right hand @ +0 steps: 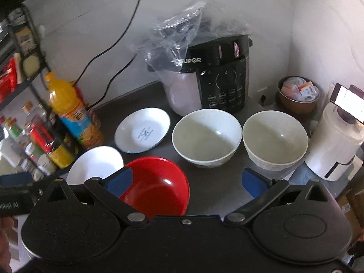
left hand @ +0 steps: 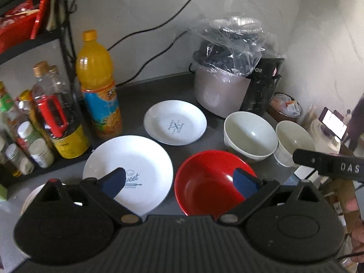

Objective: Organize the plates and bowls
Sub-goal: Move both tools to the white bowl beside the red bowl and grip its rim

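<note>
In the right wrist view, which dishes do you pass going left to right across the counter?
Large plate → small plate → red bowl → left white bowl → right white bowl.

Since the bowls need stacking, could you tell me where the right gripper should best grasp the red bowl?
Probably the rim of the red bowl, on its near-right edge. The bowl sits upright and empty, so one of the jaws can drop inside and the other outside the thin wall. The right gripper hovers open close by, and the counter on that side looks bare.
</note>
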